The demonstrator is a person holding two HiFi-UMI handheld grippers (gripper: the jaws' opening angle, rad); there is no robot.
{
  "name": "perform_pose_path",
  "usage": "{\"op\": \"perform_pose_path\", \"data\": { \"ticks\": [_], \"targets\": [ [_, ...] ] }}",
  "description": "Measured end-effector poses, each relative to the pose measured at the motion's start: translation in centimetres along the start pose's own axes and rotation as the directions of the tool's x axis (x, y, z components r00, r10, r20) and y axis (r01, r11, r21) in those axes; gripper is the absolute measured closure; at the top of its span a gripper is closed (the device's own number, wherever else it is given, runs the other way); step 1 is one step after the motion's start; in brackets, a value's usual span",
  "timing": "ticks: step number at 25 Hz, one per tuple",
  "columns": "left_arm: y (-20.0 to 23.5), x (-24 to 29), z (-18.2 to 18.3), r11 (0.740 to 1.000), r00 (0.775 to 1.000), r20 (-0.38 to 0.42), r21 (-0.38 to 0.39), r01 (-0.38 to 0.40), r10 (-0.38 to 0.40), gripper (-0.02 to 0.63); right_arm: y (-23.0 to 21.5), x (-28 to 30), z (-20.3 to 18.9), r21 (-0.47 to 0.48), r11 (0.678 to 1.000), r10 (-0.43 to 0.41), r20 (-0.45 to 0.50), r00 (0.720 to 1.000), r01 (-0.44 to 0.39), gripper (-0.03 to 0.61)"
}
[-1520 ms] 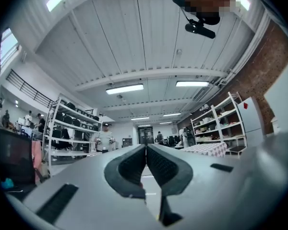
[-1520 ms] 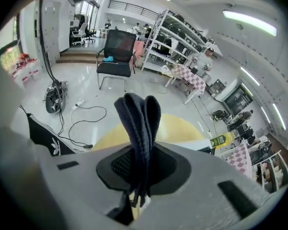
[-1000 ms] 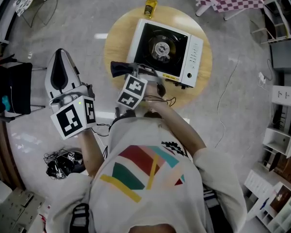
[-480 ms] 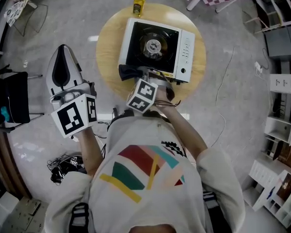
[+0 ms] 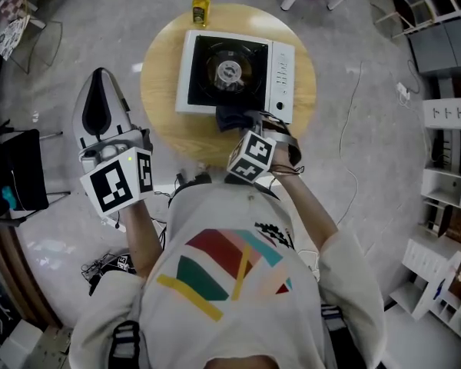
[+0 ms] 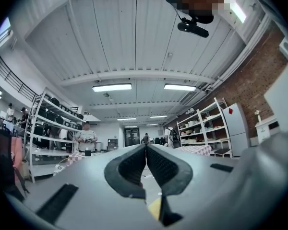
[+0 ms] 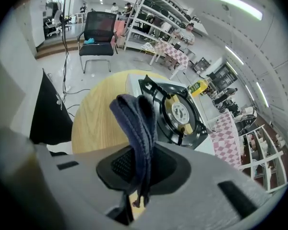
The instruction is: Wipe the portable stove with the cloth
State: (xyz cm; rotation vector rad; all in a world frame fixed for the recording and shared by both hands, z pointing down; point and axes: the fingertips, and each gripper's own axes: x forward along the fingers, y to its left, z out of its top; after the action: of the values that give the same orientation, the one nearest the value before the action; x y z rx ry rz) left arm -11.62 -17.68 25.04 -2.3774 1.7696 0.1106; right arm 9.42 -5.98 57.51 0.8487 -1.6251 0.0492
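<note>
Above round wooden table (image 5: pixel 161 91), knit navy cloth (image 7: pixel 134 114) in clenched right claw (image 7: pixel 140 159); left claw (image 6: pixel 146 150) clenched, empty.

Portable stove (image 5: pixel 283 68): white casing, black top pan, round burner in centre, control strip along one side. Sitting flat near middle of round wooden worktop (image 5: pixel 160 91).

Cloth (image 5: pixel 230 117): dark navy, bunched into narrow folded strip. Being pinched between jaws of right claw (image 7: pixel 138 169), folded end sticking out past jaw tips, loose threads trailing at the other end. Hanging at stove's near edge in head view; touching casing or just above it, cannot tell.
</note>
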Motion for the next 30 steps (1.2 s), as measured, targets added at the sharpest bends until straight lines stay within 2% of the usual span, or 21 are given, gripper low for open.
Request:
{"op": "perform_pose_path", "data": {
  "ticks": [7, 16, 24, 30],
  "targets": [
    [-1.2, 0.7, -0.1, 1.0, 1.0, 0.0, -0.002, 0.031, -0.031, 0.607, -0.9, -0.9, -5.7, 0.004, 1.0, -0.015, -0.092, 0.996, 0.015, 0.543],
    [-1.6, 1.2, -0.3, 0.999, 0.999, -0.005, 0.0, 0.035, -0.035, 0.607, -1.1, -1.6, -7.8, -0.009, 1.0, -0.016, -0.111, 0.994, 0.015, 0.543],
    [-2.2, 1.3, -0.6, 0.999, 0.999, -0.009, 0.0, 0.037, -0.037, 0.607, -1.9, -2.4, -7.2, -0.032, 0.999, 0.033, -0.078, 0.996, -0.036, 0.542],
    [-2.1, 1.2, -1.5, 1.0, 0.999, -0.031, -0.007, 0.021, -0.021, 0.606, -8.1, -5.0, -3.2, -0.03, 0.997, 0.071, 0.021, 0.997, -0.07, 0.541]
  ]
}}
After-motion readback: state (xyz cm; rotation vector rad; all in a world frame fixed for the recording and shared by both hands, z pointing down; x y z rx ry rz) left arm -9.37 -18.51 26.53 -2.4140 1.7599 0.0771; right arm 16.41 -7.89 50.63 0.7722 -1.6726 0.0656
